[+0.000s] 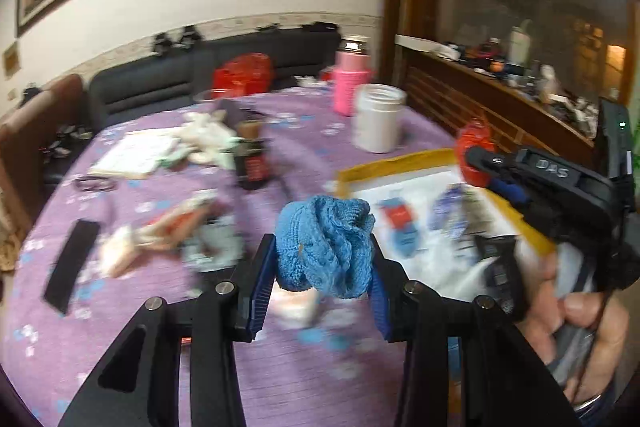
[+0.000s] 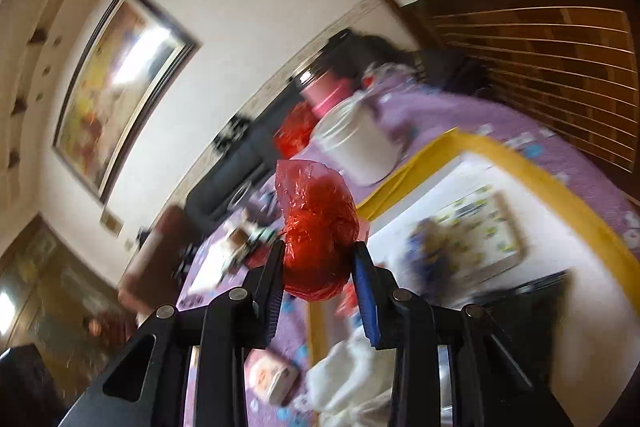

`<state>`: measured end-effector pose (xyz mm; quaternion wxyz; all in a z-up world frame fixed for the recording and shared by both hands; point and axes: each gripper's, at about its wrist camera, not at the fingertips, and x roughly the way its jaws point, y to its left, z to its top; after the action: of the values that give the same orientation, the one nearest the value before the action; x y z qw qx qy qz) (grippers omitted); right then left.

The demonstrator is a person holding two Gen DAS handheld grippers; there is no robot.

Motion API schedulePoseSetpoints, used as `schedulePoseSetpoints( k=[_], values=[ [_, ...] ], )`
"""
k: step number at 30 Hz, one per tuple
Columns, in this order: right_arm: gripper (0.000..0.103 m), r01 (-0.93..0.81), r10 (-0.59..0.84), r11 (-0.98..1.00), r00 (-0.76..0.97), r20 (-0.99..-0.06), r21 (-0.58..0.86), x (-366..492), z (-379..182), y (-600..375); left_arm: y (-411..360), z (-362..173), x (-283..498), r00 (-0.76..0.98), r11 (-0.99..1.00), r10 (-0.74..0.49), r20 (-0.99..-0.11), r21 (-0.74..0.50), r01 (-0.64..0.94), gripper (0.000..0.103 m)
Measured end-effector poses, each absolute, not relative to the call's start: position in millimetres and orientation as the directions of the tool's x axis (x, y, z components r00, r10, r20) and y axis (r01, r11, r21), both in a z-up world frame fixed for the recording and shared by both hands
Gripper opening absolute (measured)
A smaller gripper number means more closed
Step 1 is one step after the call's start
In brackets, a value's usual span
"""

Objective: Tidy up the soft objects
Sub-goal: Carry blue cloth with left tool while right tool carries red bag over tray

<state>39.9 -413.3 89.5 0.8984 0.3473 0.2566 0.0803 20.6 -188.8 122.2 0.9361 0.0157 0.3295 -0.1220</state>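
In the left wrist view my left gripper (image 1: pixel 324 259) is shut on a bundled blue knitted cloth (image 1: pixel 326 243), held above the purple tablecloth (image 1: pixel 280 379). To the right in that view, my right gripper (image 1: pixel 476 163) comes in from the right, shut on a crumpled red plastic bag (image 1: pixel 472 141), with a person's hand (image 1: pixel 576 323) behind it. The right wrist view is rolled to one side and shows the same red plastic bag (image 2: pixel 318 235) pinched between the blue pads of the right gripper (image 2: pixel 318 263). A yellow-edged white tray (image 1: pixel 404 163) lies beneath, also seen as the yellow-edged tray (image 2: pixel 532 171).
On the table stand a white jar (image 1: pixel 378 119), a pink flask (image 1: pixel 350 83), a dark bottle (image 1: pixel 252 159), white soft items (image 1: pixel 208 143), a paper pad (image 1: pixel 136 155) and a black remote (image 1: pixel 72 263). A dark sofa (image 1: pixel 168 83) lies behind, a wooden cabinet (image 1: pixel 500 111) at right.
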Motion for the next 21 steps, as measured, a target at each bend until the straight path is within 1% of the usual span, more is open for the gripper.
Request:
schedulePoseSetpoints(
  k=[2,5,8,12,18,21],
  values=[
    [0.035,0.075,0.276,0.732,0.876,-0.395,0.677,35,91,-427,-215,119,26,0.731,0.953,-0.271,-0.626,-0.068,0.294,0.041],
    [0.035,0.135,0.196,0.729,0.898,-0.394,0.671,25,96,-445,-250,113,33,0.706,0.936,-0.308,-0.638,-0.069,0.346,0.041],
    [0.035,0.173,0.155,0.727,0.901,-0.404,0.664,22,96,-455,-270,105,40,0.688,0.921,-0.339,-0.642,-0.078,0.381,0.041],
    [0.035,0.196,0.178,0.722,0.874,-0.452,0.663,30,90,-458,-280,87,51,0.646,0.906,-0.374,-0.665,-0.114,0.407,0.041],
    [0.035,0.247,0.169,0.761,0.817,-0.551,0.599,40,78,-449,-282,65,61,0.582,0.876,-0.434,-0.688,-0.171,0.451,0.04],
    [0.035,0.272,0.168,0.762,0.793,-0.585,0.588,45,68,-449,-287,62,53,0.577,0.86,-0.451,-0.681,-0.157,0.486,0.041]
  ],
)
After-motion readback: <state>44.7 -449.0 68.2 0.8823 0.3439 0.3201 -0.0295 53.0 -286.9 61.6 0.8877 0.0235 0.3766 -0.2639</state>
